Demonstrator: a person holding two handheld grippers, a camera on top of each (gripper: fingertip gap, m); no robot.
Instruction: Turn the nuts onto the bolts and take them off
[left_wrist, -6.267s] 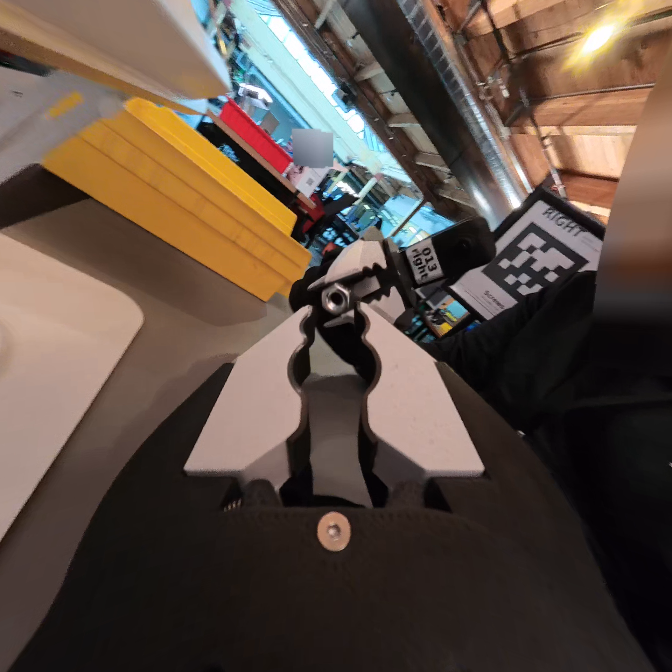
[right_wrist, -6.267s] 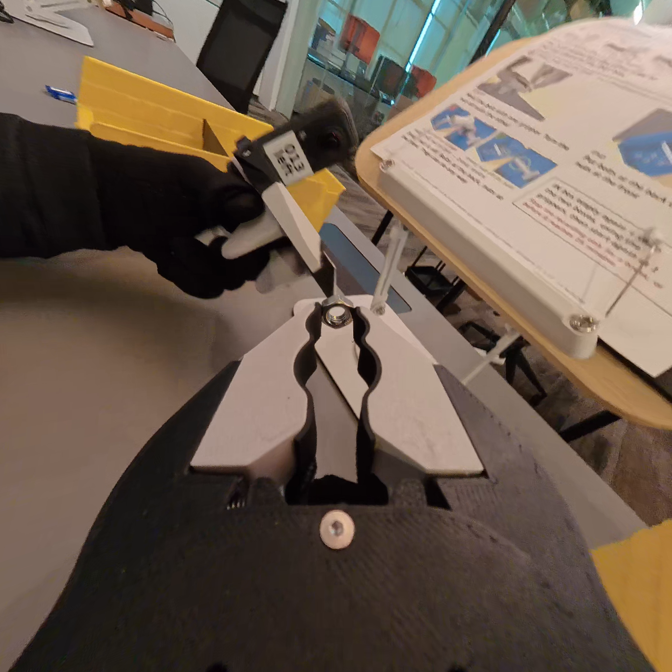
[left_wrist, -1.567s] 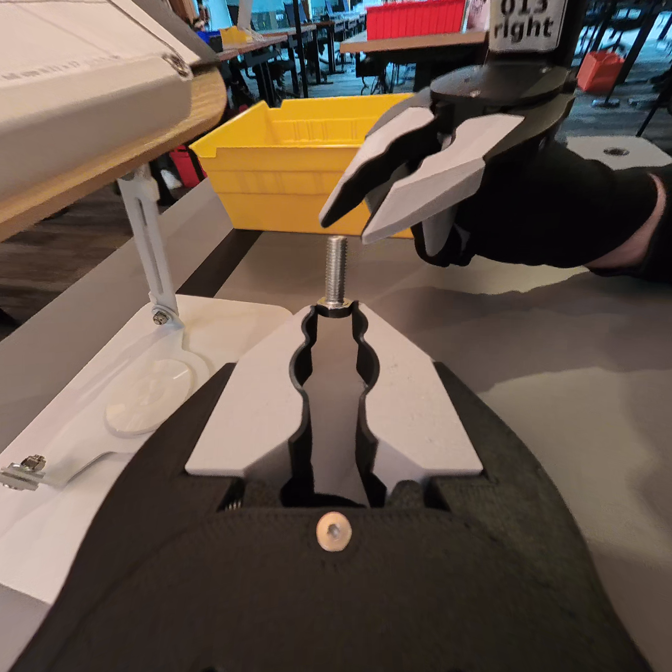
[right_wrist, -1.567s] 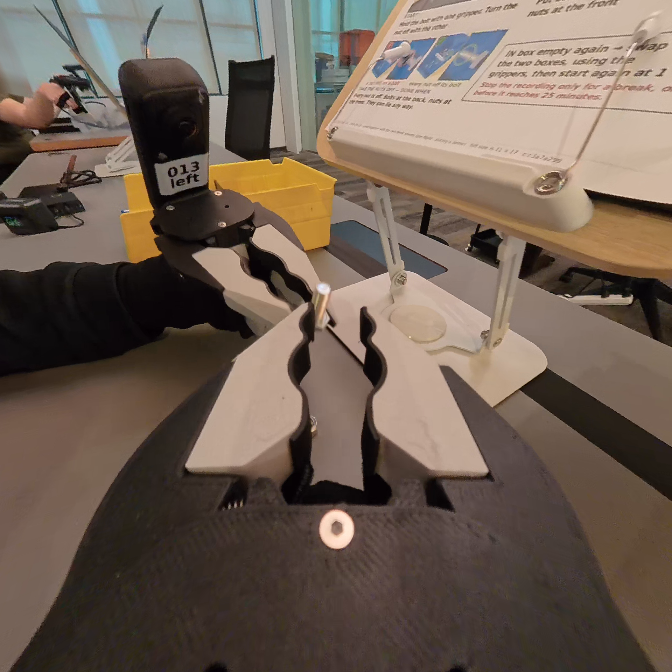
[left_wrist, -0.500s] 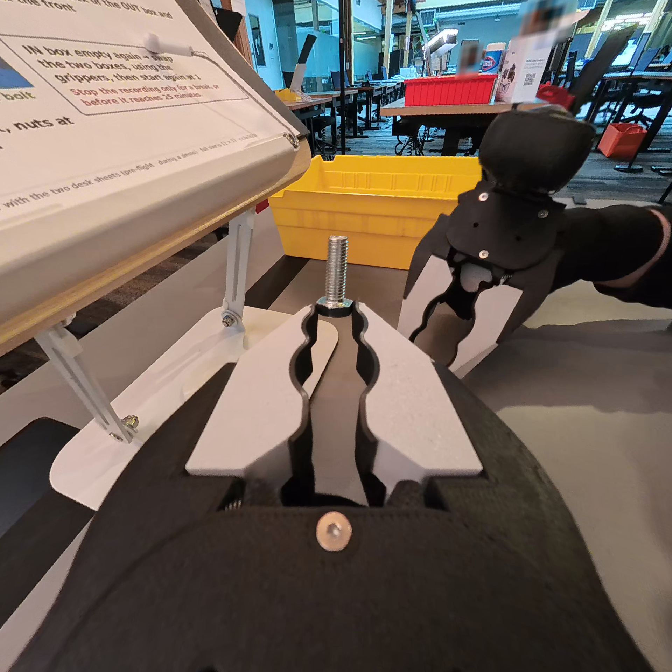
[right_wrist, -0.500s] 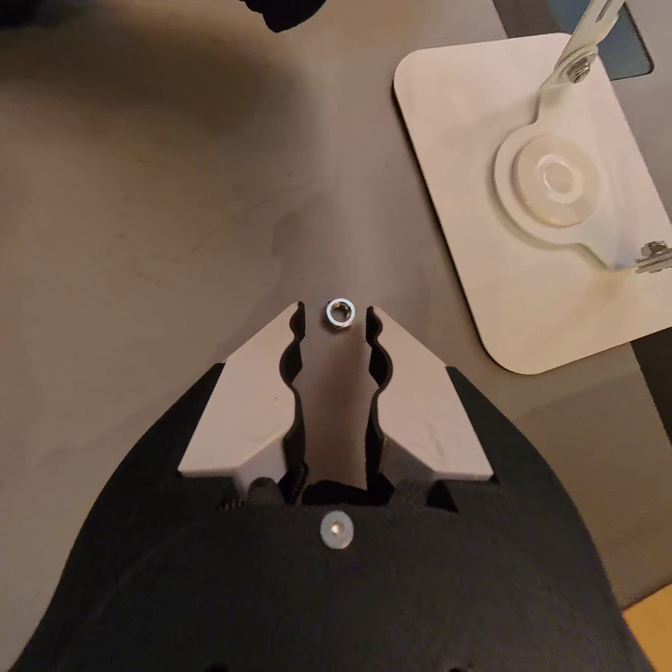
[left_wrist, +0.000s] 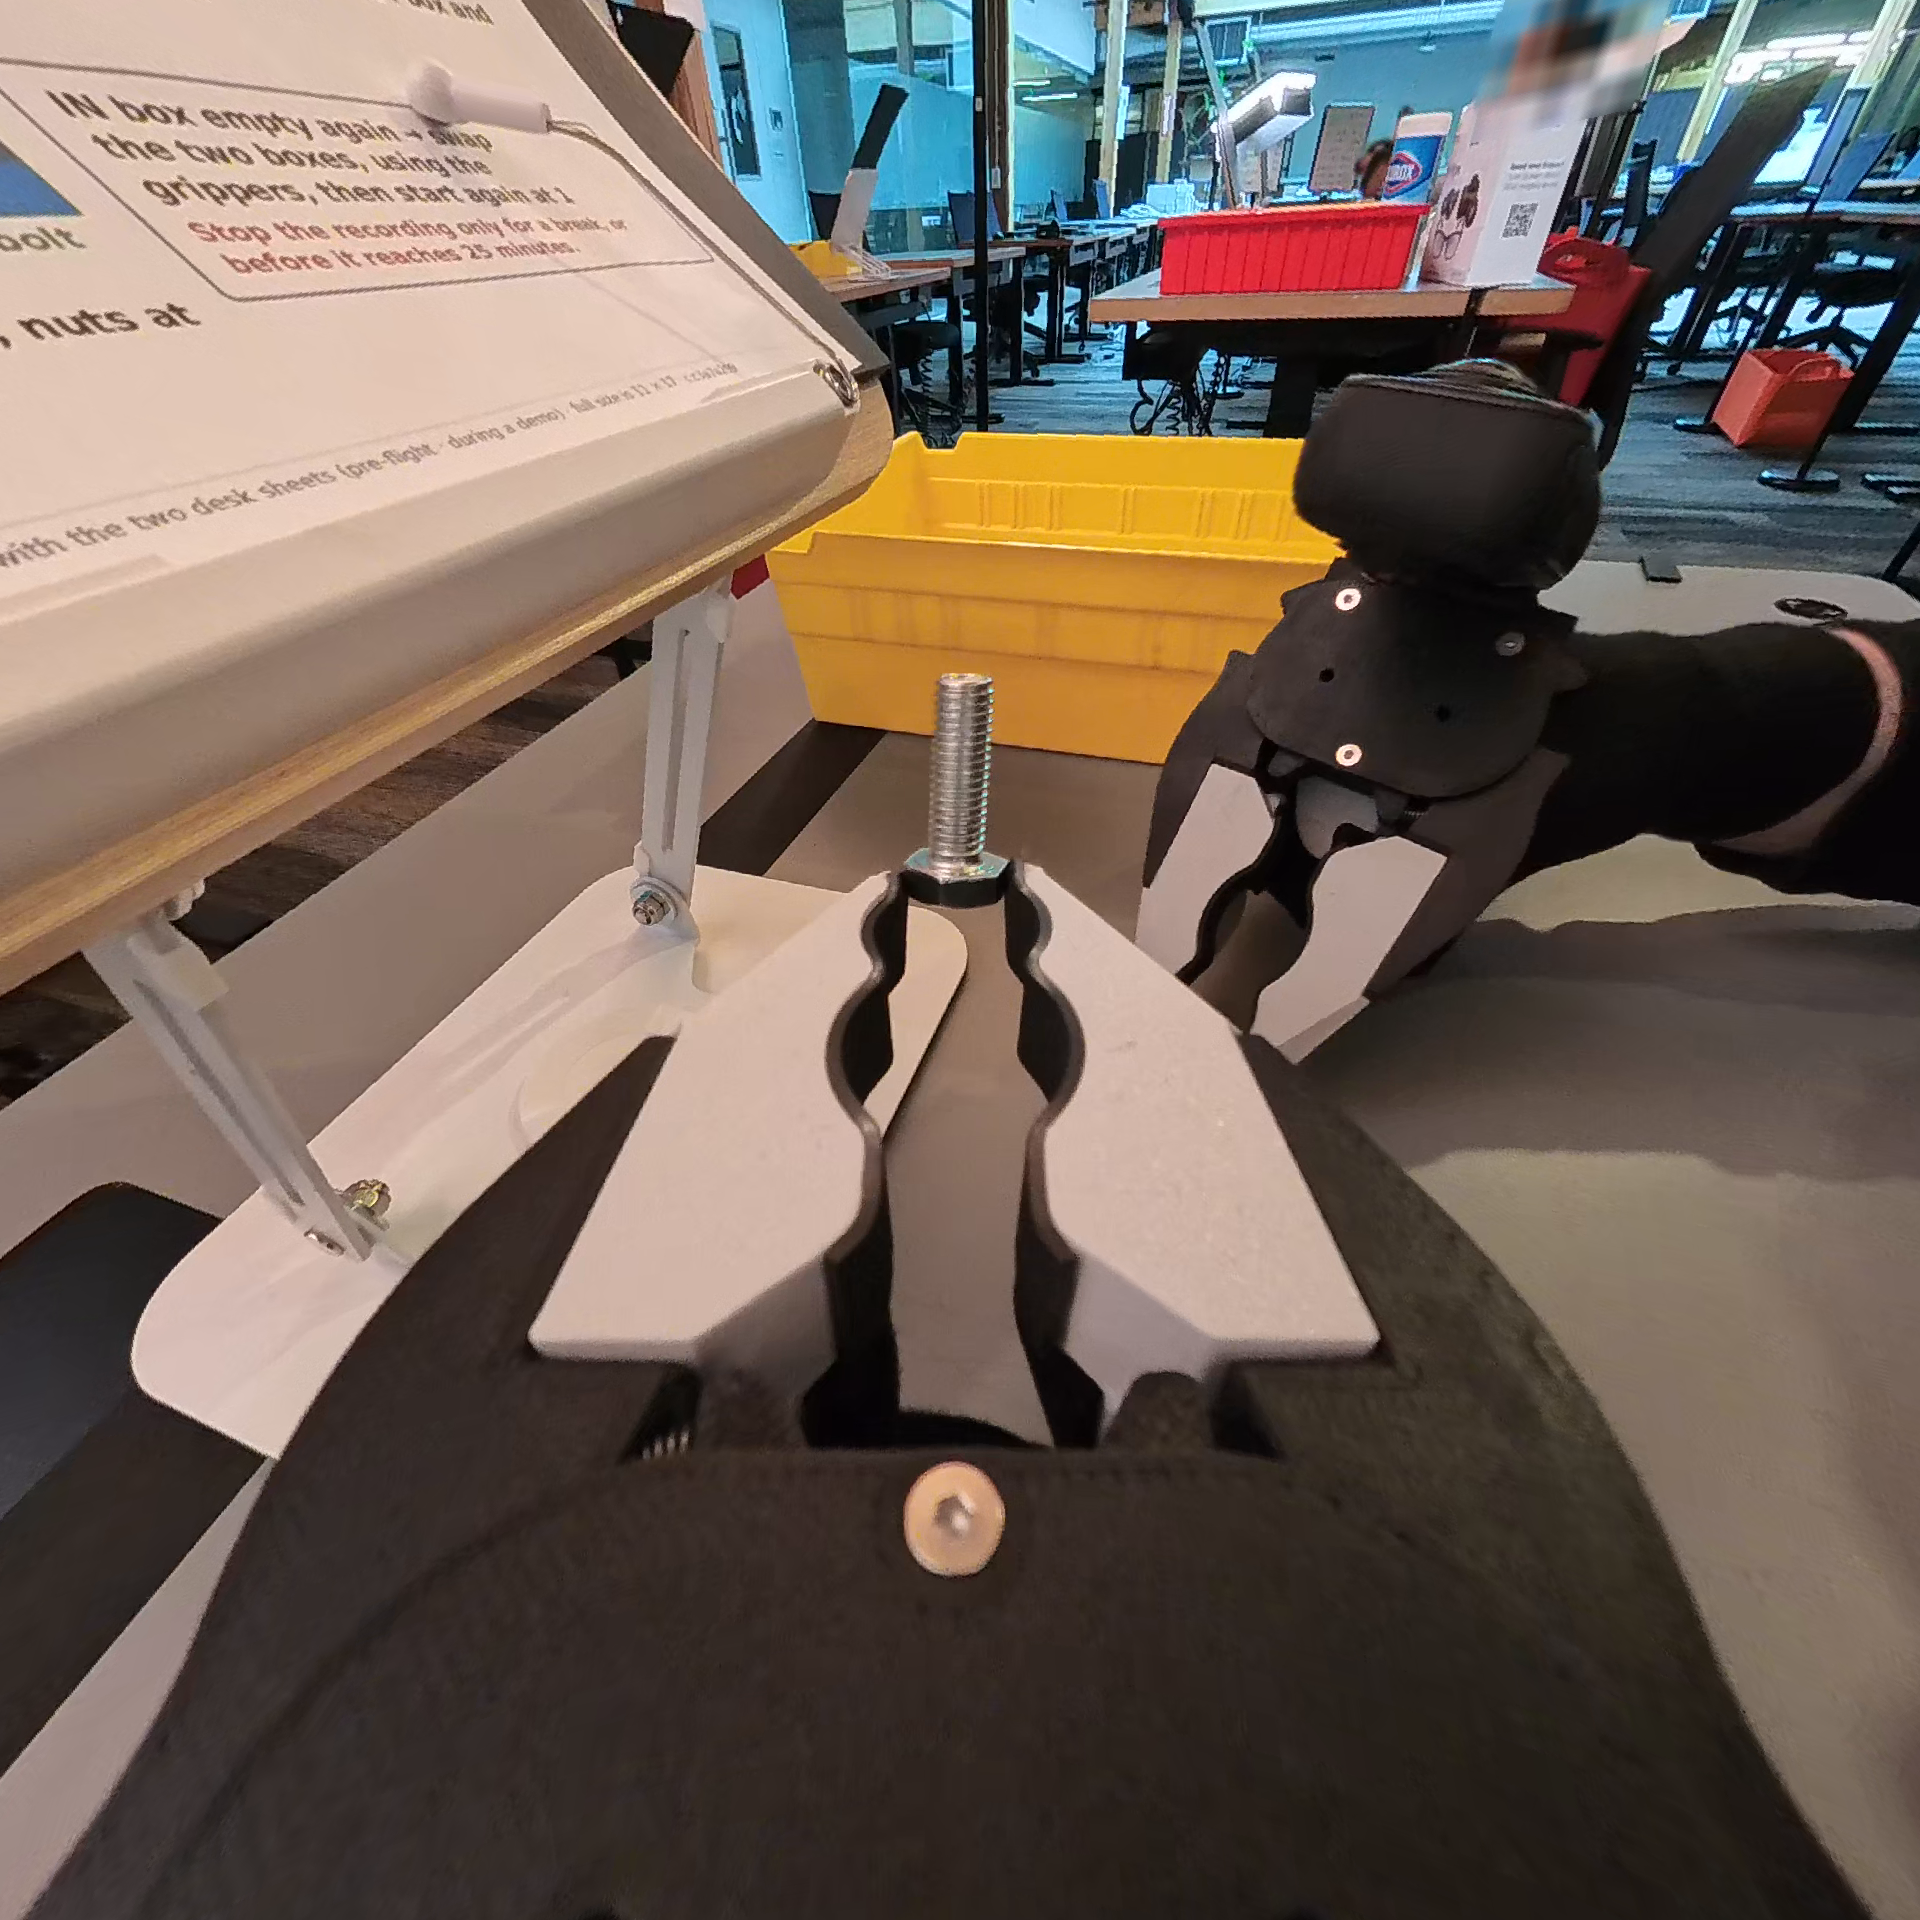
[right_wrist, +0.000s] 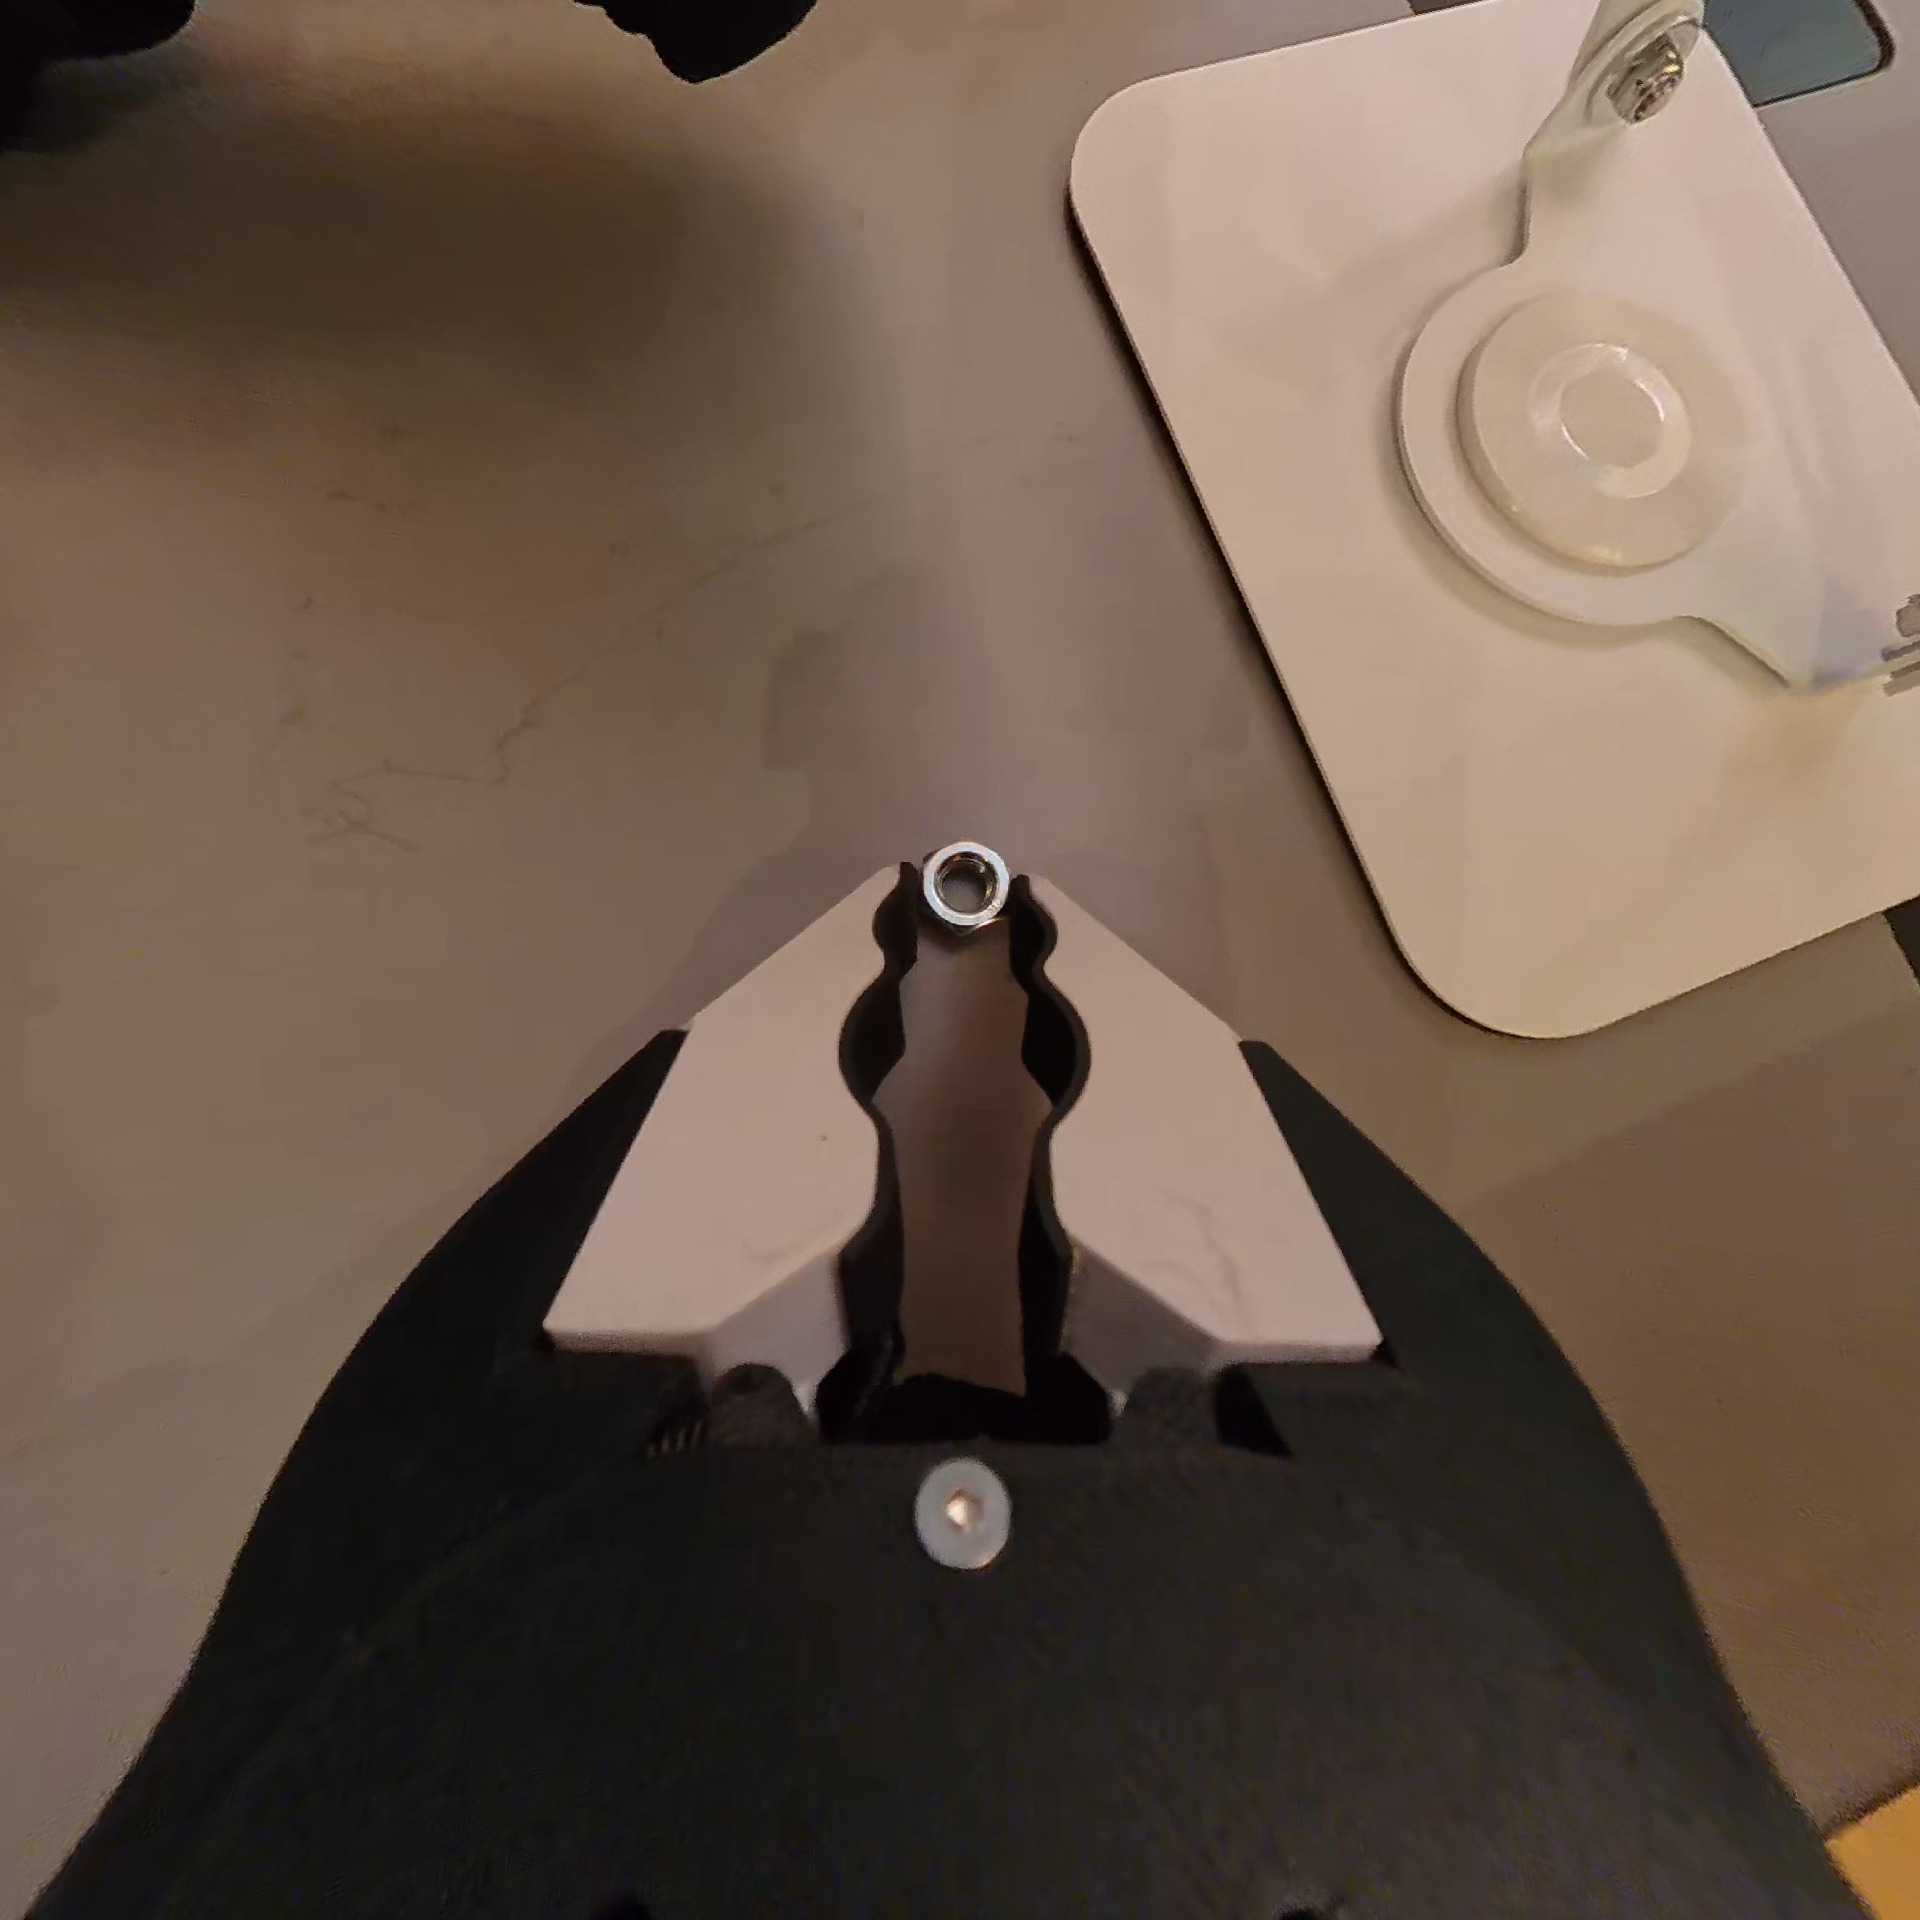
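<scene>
My left gripper (left_wrist: 954, 891) is shut on the hex head of a silver bolt (left_wrist: 961, 769), which stands upright with its bare threaded shank pointing up. My right gripper (right_wrist: 961, 902) points straight down at the grey table (right_wrist: 416, 623), and its fingertips are closed on a small silver nut (right_wrist: 963, 894) that lies flat on the table. The right gripper also shows in the left wrist view (left_wrist: 1278, 997), tips down on the table to the right of the bolt, held by a black-gloved hand (left_wrist: 1714, 769).
A white stand base (right_wrist: 1507, 675) with slim legs (left_wrist: 675, 748) carries a slanted instruction board (left_wrist: 364, 312) at the left. A yellow bin (left_wrist: 1039, 603) stands behind the bolt. Another yellow corner (right_wrist: 1870, 1860) shows at the lower right. My right fingertips sit around 12 cm from my left ones.
My right gripper turned down to the table, came over the loose nut and closed its fingers on it. My left gripper keeps holding the bolt upright.
</scene>
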